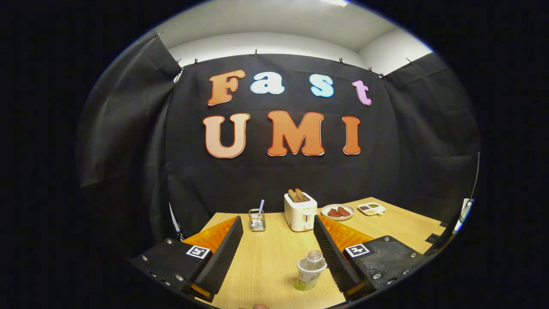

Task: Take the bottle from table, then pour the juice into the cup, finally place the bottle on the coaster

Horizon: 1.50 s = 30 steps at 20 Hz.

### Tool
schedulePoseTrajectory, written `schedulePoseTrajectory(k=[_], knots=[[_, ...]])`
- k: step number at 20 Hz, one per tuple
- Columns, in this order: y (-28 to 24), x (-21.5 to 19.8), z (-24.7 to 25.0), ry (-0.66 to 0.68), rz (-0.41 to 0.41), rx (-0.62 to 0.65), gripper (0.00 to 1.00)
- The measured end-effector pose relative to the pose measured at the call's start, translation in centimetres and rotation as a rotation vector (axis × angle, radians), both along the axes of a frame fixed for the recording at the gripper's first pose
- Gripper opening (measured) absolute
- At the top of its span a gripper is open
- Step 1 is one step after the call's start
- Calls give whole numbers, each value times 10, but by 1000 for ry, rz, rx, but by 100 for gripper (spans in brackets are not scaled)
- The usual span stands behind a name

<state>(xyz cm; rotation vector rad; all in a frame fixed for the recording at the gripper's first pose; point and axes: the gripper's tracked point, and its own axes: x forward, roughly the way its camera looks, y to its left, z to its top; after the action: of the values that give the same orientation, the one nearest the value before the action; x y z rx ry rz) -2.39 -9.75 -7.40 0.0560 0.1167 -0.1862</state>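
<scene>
Gripper view shows the hand-held gripper [278, 253] spread wide, bottle [309, 270] off-centre against the right finger; closing now risks tipping it on the tabletop [270, 262].

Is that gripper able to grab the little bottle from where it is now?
Probably yes: the gripper is open, and the bottle stands upright between its fingers, close to the right one, with nothing in the way.

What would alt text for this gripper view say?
The gripper is open, with a small clear plastic bottle between its fingers, close beside the right one, on a light wooden table. Beyond stand a white toaster and a glass cup.
</scene>
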Motion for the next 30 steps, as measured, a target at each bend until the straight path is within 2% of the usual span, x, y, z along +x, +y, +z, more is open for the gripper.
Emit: schedulePoseTrajectory(k=[5,9,21,26,30], knots=[[-36,-14,-54,91,-75,16,98],[-49,-16,-90,154,-98,-2,98],[-41,10,-160,198,-35,2,99],[-50,20,-181,238,-37,-50,99],[-55,30,-195,255,-36,-42,99]])
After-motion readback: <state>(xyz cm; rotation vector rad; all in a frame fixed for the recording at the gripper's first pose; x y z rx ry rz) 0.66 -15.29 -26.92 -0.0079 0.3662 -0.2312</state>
